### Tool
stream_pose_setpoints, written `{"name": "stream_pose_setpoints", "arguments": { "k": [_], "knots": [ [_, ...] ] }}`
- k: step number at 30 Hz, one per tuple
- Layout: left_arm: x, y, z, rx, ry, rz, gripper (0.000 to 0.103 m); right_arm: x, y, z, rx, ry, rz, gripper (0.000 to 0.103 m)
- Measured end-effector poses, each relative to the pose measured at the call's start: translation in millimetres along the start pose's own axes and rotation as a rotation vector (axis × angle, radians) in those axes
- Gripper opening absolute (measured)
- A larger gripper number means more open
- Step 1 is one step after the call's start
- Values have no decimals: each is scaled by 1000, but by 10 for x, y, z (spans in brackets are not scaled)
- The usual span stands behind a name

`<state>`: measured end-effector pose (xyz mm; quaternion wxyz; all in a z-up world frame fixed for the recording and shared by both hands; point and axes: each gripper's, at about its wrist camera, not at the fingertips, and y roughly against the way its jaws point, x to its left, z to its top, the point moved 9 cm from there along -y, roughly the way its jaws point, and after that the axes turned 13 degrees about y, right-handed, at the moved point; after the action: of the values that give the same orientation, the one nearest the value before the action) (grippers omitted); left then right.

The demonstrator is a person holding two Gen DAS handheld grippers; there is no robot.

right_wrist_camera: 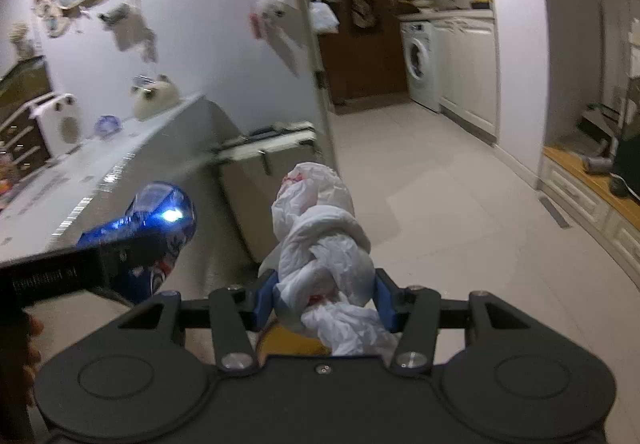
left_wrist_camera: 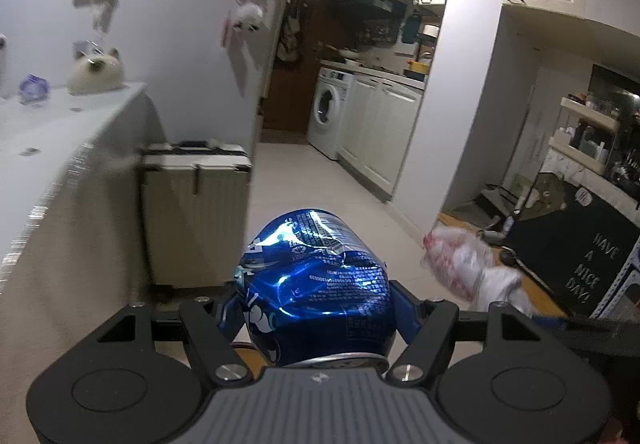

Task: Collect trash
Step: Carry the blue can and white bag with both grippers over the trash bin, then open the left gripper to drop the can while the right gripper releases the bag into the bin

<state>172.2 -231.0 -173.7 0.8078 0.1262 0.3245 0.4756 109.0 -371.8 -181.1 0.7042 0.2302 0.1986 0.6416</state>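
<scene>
My left gripper [left_wrist_camera: 316, 308] is shut on a crushed blue drinks can [left_wrist_camera: 316, 276], which sticks out forward between its blue pads. In the right wrist view the same can [right_wrist_camera: 164, 211] appears at the left, held by the left gripper's black body. My right gripper [right_wrist_camera: 324, 300] is shut on a knotted white plastic bag [right_wrist_camera: 320, 244] with red print. That bag [left_wrist_camera: 460, 260] also shows, blurred, at the right of the left wrist view. Both grippers hang in the air above a pale tiled floor [right_wrist_camera: 460, 224].
A white counter [left_wrist_camera: 60, 131] runs along the left with a cat-shaped figure [left_wrist_camera: 94, 71] and a blue crumpled object [left_wrist_camera: 34, 87] on it. A cream suitcase [left_wrist_camera: 196, 211] stands at its end. Ahead are a washing machine [left_wrist_camera: 330, 111], white cabinets and a black sign [left_wrist_camera: 580, 260] at right.
</scene>
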Motion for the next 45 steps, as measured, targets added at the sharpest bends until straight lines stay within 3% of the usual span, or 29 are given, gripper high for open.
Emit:
{"name": "stream_pose_setpoints", "arguments": {
  "k": [5,10,20,27,31,36,45],
  "knots": [
    [10,-548,74,25,29,0,72,-237,-367,-61,26,-62,-16,52],
    [279,-1126,-34,76,90,40,72,-289,-958,-136,62,-172,28,52],
    [1392,-2149,-499,209,183,218,72,21,-2420,-619,220,-405,138,52],
    [1967,-2817,-736,290,239,293,72,209,-3419,-896,338,-399,81,52],
    [2142,-3134,-1022,371,241,290,72,324,-3777,-1328,433,-468,109,52],
    [2364,-3412,-1443,456,221,301,72,405,-4061,-1866,562,-441,91,52],
    [2678,-3597,-1978,548,234,312,72,460,-4393,-2291,675,-578,92,52]
  ]
}}
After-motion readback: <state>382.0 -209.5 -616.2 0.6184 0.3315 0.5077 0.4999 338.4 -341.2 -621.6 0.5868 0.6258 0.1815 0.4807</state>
